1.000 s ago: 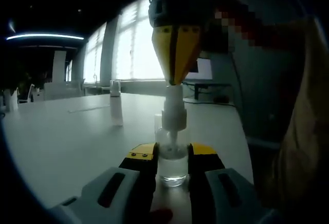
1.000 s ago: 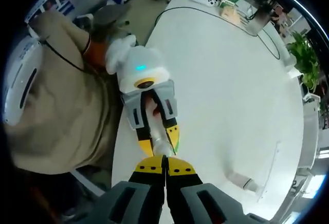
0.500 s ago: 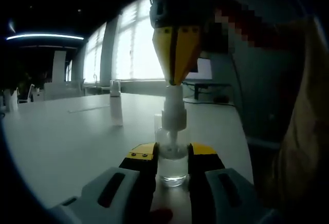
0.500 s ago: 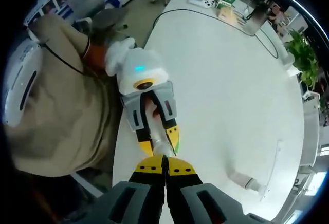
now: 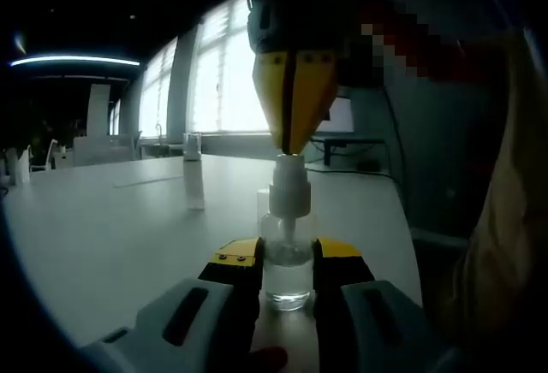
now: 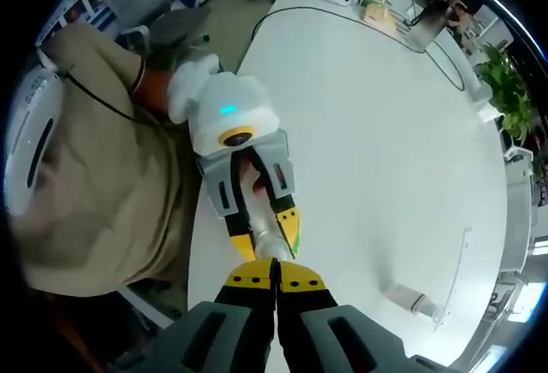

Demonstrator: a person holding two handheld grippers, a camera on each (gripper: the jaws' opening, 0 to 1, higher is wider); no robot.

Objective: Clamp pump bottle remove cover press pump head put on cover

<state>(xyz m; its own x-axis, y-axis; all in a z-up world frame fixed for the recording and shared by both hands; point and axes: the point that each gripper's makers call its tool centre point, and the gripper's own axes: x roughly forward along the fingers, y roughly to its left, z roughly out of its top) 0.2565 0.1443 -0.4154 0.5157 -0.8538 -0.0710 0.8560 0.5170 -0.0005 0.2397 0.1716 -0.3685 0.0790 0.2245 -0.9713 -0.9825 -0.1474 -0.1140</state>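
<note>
- The left gripper (image 5: 288, 263) has pale grey moulded fingers (image 5: 193, 313) with a long dark slot in each, black inner faces, and yellow tips bearing small dark screws.
- From above, its white rounded housing (image 6: 229, 112) carries a small teal light and a yellow-ringed dark circle, and narrows to grey slotted arms with yellow tips.
- The right gripper (image 6: 275, 277) has matching grey fingers (image 6: 214, 339) with black slots, and yellow tips with small screws.
- The person wears a beige long-sleeved top (image 6: 103, 176), an orange cuff (image 6: 154, 89) and a white glove (image 6: 190, 82).

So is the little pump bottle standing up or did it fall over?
Standing up. The pump bottle sits upright on the white table, squeezed by the left gripper, with the right gripper on its pump head.
</note>
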